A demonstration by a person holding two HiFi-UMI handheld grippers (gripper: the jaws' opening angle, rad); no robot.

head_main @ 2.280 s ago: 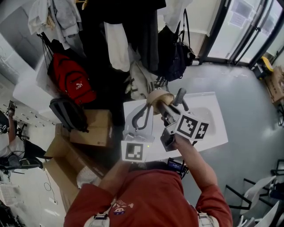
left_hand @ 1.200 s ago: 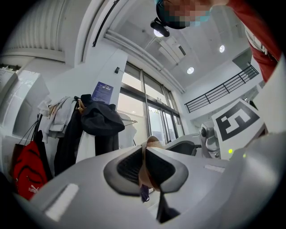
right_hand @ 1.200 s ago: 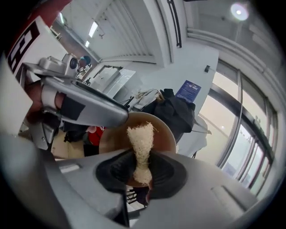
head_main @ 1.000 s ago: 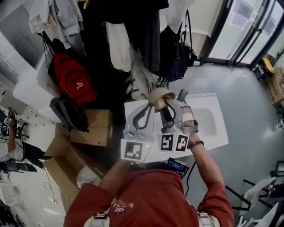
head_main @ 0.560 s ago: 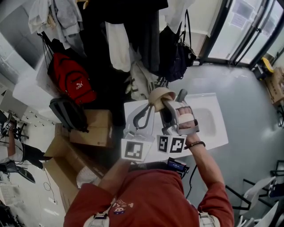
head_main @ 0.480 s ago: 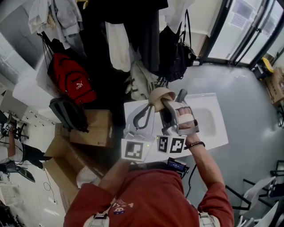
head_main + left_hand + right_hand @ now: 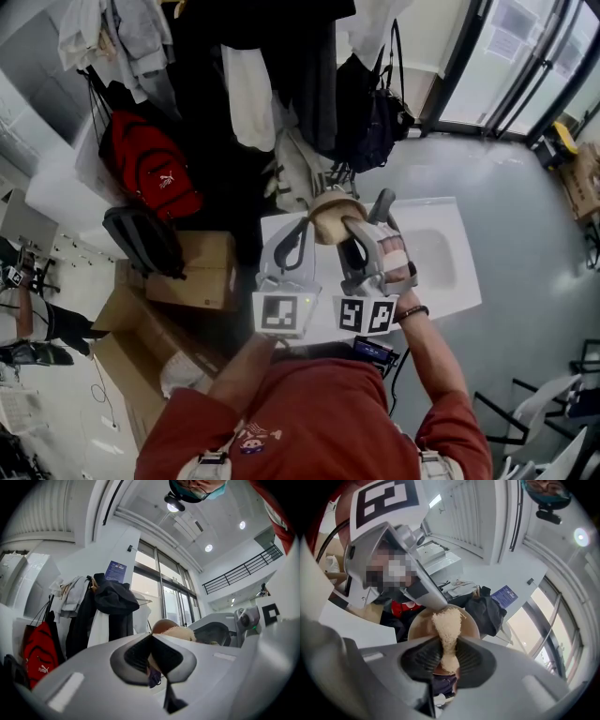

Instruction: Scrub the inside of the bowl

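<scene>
**A:** Why is the bowl (image 7: 330, 208) held up in the air and not set down in the sink (image 7: 457, 281)?

**B:** My guess is it's for bracing. The left gripper (image 7: 312, 225) is clamped on the bowl's rim, and its jaws have just been closing tighter with the thin edge between them. That keeps the bowl steady over the sink's left end, tipped on its side with the opening towards the other tool.

**A:** And the right gripper (image 7: 446, 649)?

**B:** It's clenched on a pale, stringy scrub pad (image 7: 448, 620). The pad sticks out past the pads and sits in the bowl's hollow. Coming in level like that lets the pad push against the inside wall while the left gripper resists.

**A:** What can't you make out?

**B:** From the head view the two tools cover most of the bowl, so its inside doesn't show there. I can't tell how hard the pad presses, or whether it reaches the bottom. Something small and purple hangs just under the jaws in both gripper views, and I can't say what it is. The sink's near left corner is hidden behind the marker cubes.
</scene>
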